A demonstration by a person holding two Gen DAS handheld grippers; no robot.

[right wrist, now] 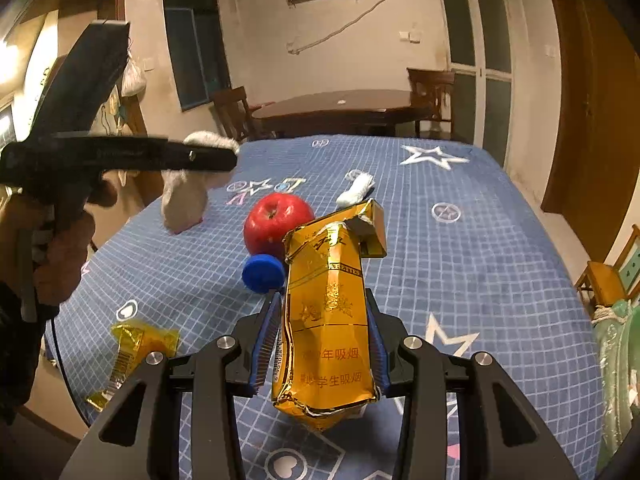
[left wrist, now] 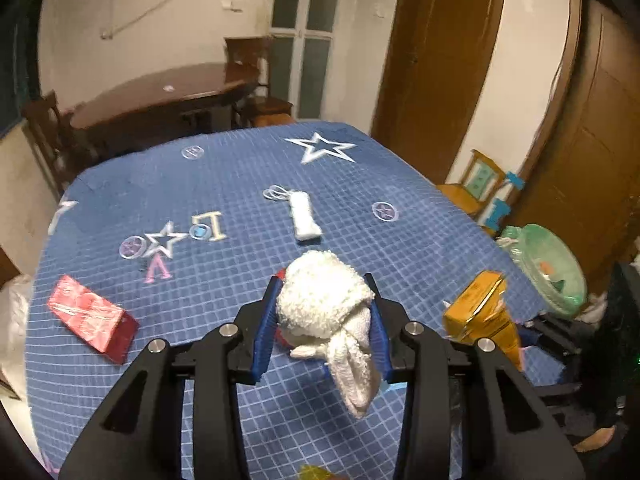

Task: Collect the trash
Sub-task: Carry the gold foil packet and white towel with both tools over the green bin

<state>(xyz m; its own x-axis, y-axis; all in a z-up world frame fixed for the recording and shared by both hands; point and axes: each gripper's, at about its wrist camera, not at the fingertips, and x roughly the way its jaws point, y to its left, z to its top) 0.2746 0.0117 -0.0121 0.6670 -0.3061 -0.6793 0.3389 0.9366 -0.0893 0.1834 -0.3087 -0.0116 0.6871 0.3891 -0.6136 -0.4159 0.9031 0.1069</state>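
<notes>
The left gripper [left wrist: 325, 312] is clamped on a crumpled white cloth [left wrist: 324, 312], whose tail hangs down below its fingers, above the blue checked surface [left wrist: 400, 208]. Ahead of it lies a white roll [left wrist: 305, 216], and off to its left a red packet [left wrist: 92, 318]. The right gripper [right wrist: 325, 336] grips a crumpled gold cigarette pack [right wrist: 328, 320] upright. Just beyond its fingertips sit a blue cap [right wrist: 262, 273] and a red apple [right wrist: 276, 222]; a yellow wrapper [right wrist: 132, 346] lies to its left.

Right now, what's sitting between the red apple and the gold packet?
A blue bottle cap lies on the cloth between the red apple and the gold packet, touching or nearly touching both. The right wrist view shows it.
</notes>
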